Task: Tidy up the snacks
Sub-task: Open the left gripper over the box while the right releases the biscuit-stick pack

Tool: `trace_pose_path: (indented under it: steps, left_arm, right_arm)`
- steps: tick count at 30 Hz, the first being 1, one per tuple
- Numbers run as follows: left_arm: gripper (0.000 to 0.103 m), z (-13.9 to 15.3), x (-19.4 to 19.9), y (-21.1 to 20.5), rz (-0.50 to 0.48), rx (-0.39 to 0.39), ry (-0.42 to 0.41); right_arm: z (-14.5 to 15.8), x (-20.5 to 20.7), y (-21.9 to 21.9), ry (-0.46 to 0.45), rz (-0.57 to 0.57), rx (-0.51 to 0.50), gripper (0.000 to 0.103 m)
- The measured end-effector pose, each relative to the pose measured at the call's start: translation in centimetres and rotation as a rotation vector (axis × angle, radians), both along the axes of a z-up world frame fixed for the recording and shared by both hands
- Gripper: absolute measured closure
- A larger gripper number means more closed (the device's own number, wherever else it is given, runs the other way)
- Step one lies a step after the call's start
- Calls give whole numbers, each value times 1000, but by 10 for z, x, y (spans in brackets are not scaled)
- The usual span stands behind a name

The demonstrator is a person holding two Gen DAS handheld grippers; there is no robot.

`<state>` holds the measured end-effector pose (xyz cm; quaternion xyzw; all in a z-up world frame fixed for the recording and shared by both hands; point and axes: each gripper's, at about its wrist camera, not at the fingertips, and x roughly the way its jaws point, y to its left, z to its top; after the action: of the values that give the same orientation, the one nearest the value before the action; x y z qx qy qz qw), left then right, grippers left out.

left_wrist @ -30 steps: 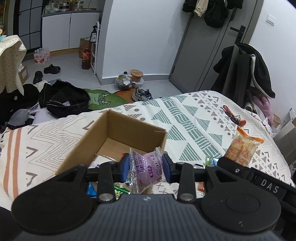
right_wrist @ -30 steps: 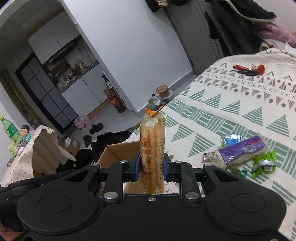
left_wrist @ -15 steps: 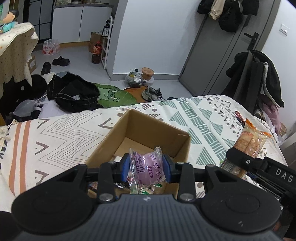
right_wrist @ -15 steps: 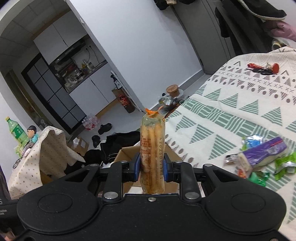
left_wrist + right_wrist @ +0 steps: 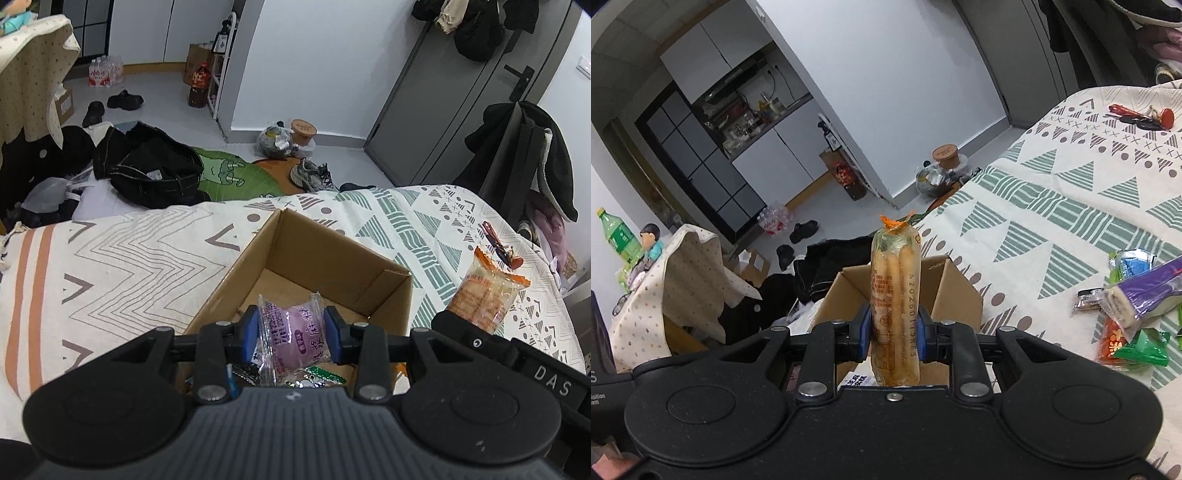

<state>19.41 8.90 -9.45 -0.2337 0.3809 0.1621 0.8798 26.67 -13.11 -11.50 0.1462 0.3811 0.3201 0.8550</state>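
Patterned bedspread (image 5: 110, 258), cluttered floor beyond, open box (image 5: 325, 266) sitting mid-bed. Left gripper (image 5: 290, 328) clamped on a purple packet (image 5: 291, 332), poised right over the box's near edge, a few wrappers already inside. Right gripper (image 5: 894, 328) pinching an orange cracker pack (image 5: 894, 295) upright, just beside the box on its right. More loose snacks (image 5: 1134, 299) lying on the bed, well apart. Looks like the drop-off step, both loads ready. Next up, probably: ease each packet over the opening, part the fingers, let it fall clear of the cardboard wall, then back for the remaining pile
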Motion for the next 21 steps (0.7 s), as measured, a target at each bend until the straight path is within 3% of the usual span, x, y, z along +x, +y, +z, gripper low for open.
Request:
trace_pose_path:
  steps: [11, 13, 15, 21]
  left_arm:
    - [53, -5, 8, 17, 9, -33, 24]
    - [48, -4, 8, 19, 14, -25, 27]
    - [44, -3, 6, 21, 20, -15, 29]
    - [29, 3, 0, 25, 39, -1, 24]
  right_arm:
    - [-9, 5, 22, 28, 36, -17, 79]
    - [-9, 3, 27, 27, 43, -45, 74]
    - [-9, 2, 27, 31, 47, -57, 60]
    - [-5, 4, 9, 52, 8, -29, 58]
